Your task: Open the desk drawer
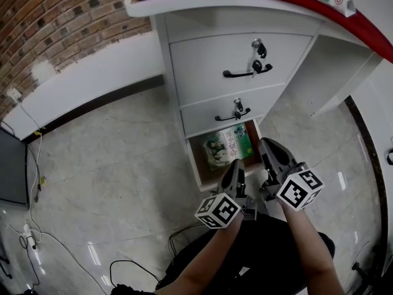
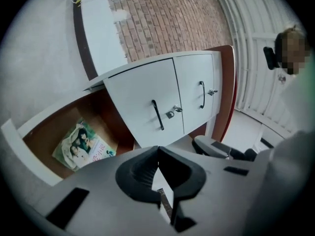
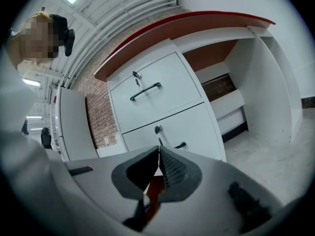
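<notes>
The lowest drawer [image 1: 194,160], under the end of the counter [image 1: 184,5] nearest the brick wall [image 1: 61,17], stands pulled out. Its length runs from the stack toward the person, and a magazine [image 1: 228,146] lies flat inside. Both forearms reach forward side by side above its front. The left hand-held gripper [image 1: 236,165] and the right hand-held gripper [image 1: 266,145] are clenched on nothing.
</notes>
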